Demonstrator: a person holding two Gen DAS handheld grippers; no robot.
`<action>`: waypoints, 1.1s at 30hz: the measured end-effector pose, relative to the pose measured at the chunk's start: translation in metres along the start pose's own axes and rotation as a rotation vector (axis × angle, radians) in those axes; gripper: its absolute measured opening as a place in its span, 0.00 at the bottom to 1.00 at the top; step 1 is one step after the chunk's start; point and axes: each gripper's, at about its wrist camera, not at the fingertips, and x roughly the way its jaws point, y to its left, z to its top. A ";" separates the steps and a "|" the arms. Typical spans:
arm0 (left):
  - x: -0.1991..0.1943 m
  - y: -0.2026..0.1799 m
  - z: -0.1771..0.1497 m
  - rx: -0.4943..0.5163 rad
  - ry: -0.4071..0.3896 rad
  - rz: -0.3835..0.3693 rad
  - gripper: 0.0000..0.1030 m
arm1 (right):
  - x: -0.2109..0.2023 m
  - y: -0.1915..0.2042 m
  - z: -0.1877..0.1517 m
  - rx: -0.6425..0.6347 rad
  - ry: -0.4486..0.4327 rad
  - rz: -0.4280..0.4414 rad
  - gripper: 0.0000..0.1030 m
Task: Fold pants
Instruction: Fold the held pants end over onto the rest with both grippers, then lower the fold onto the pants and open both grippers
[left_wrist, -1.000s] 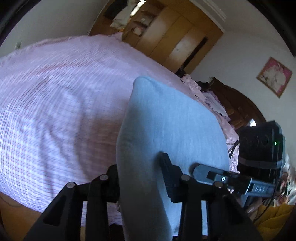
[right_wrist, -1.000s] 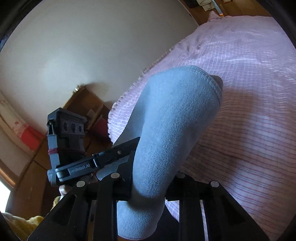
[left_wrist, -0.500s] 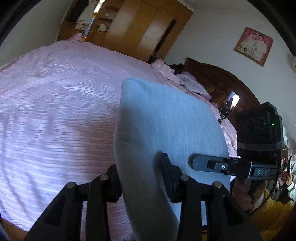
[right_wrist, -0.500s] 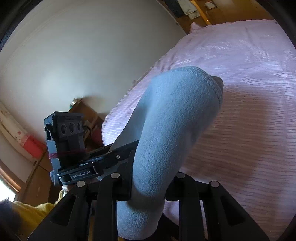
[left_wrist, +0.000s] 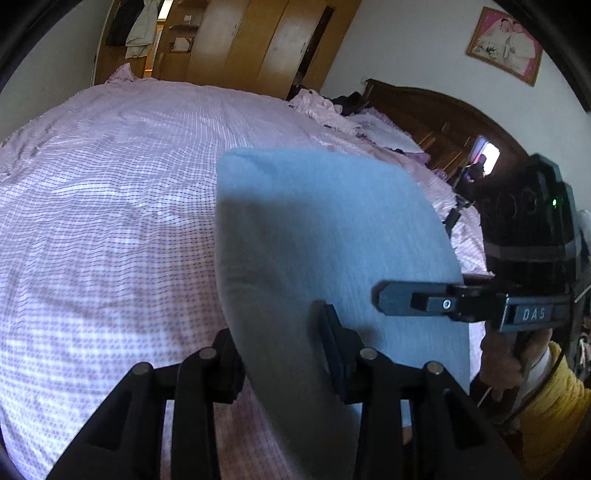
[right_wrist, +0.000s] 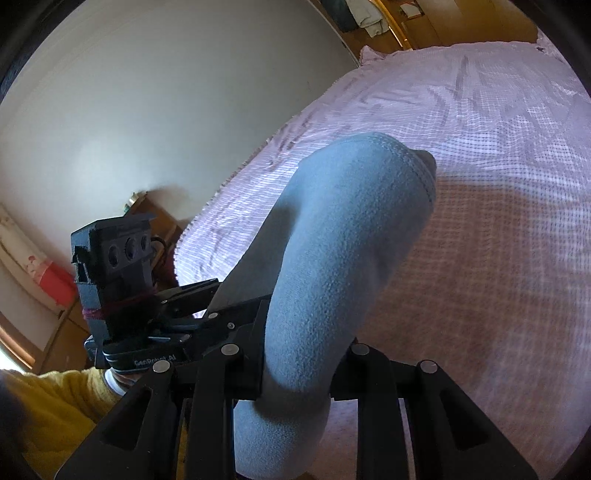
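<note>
Pants (left_wrist: 317, 236) hang clamped in both grippers' fingers (left_wrist: 332, 332) above the wide bedspread (left_wrist: 110, 221).

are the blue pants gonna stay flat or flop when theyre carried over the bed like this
Probably floppy: the blue pants bow and sag between the left claw and right claw. The fleecy nap likely grips the pads rather than slipping. They look light, hanging clear of the bedspread.

The pants (right_wrist: 343, 258) are soft blue cloth, fuzzy like fleece and not shiny. The bed cover (left_wrist: 110, 221) is thin pink cloth with a fine woven check and small wrinkles. The left gripper (left_wrist: 284, 354) and right gripper (right_wrist: 295, 365) are dull black plastic with round silver metal pins. The wardrobe (left_wrist: 258, 40), far off, is smooth yellow-brown wood with a slight shine.
</note>
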 end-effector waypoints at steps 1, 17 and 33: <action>0.008 -0.001 0.002 0.004 0.010 0.007 0.35 | -0.002 -0.007 -0.001 0.002 0.005 0.001 0.16; 0.089 0.013 -0.008 0.017 0.136 0.050 0.43 | 0.027 -0.098 -0.021 0.178 0.043 -0.164 0.28; 0.036 -0.008 -0.039 0.119 0.093 0.222 0.43 | -0.050 -0.036 -0.093 0.187 -0.211 -0.460 0.31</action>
